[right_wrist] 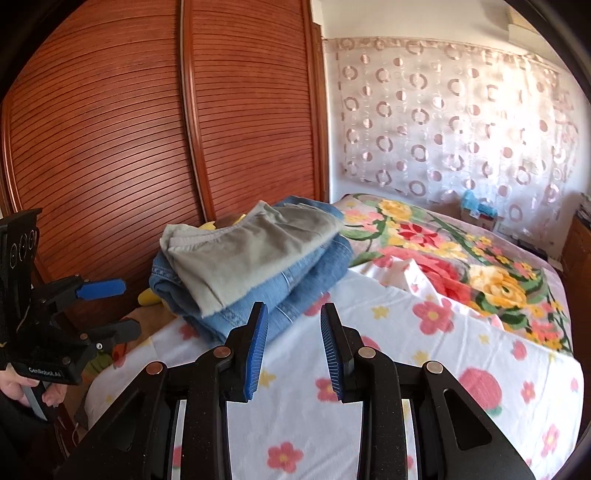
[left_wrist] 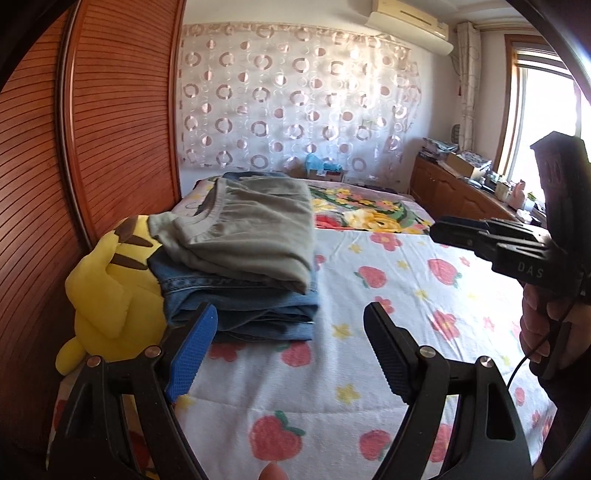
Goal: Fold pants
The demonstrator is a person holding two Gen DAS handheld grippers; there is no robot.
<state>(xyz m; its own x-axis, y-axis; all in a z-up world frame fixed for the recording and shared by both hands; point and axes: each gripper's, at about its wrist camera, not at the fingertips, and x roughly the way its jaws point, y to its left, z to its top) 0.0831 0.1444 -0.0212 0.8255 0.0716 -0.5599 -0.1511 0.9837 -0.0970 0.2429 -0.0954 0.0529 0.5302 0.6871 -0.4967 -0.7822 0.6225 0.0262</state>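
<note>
Plainly nothing held: left tongs (left_wrist: 291,354) spread wide, right tongs (right_wrist: 293,350) narrower but also apart, both empty over the strawberry-print sheet (left_wrist: 406,280). Just ahead, grey pants (left_wrist: 247,229) folded atop folded jeans (left_wrist: 258,306) beside a yellow plush toy (left_wrist: 110,295). Risk if reaching in again: snagging the top layer, dragging it askew, or toppling the stack against the toy.

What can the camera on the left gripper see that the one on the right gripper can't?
Only the left wrist view shows the air conditioner, the window, the wooden cabinet and most of the yellow plush toy. Only the right wrist view shows the second wardrobe door. Both show the folded grey pants stacked on folded jeans, the strawberry-print sheet and the circle-patterned curtain.
</note>
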